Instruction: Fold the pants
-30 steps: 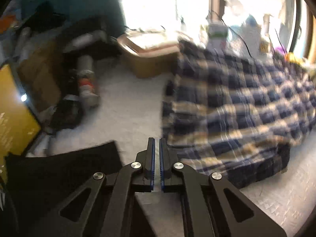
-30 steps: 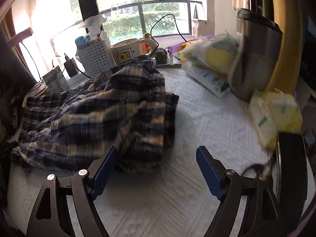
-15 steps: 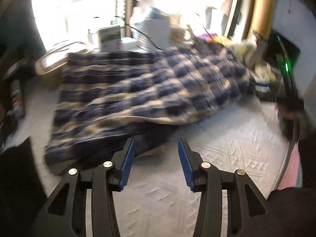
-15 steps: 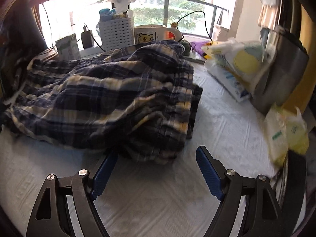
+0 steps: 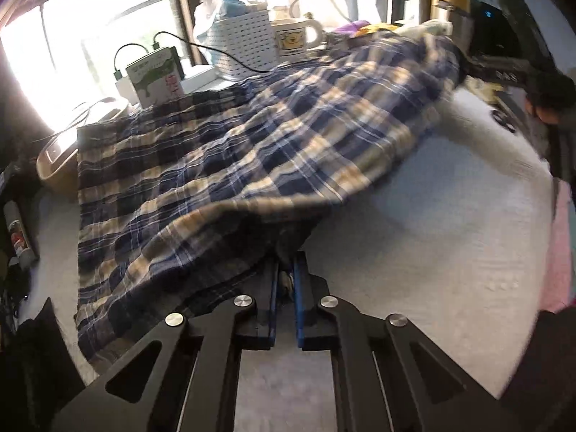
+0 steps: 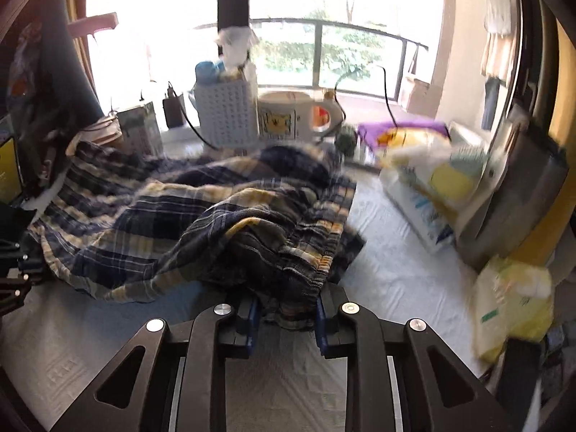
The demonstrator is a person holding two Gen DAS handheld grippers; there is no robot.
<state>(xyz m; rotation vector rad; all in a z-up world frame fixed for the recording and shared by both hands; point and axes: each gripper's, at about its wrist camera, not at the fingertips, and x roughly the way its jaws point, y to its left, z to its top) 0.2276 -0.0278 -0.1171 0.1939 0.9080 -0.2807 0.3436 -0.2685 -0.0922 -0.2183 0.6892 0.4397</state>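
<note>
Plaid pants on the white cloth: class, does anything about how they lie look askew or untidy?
Yes. The plaid pants lie crumpled, not flat: the gathered waistband is bunched near the right gripper, and folds hump up across the middle. The hem edge by the left gripper is lifted off the white cloth.

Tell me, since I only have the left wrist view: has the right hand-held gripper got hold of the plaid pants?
Observer: Yes. In the right wrist view the right hand-held gripper has just been closing its jaws, and the plaid pants are pinched between its pads.
Operator: Which part of them?
Observer: The gathered elastic waistband, bunched up at the near edge.
Operator: Anything close on that gripper's right side?
Observer: A yellow-green packet lies on the white table cover, apart from the pants.
</note>
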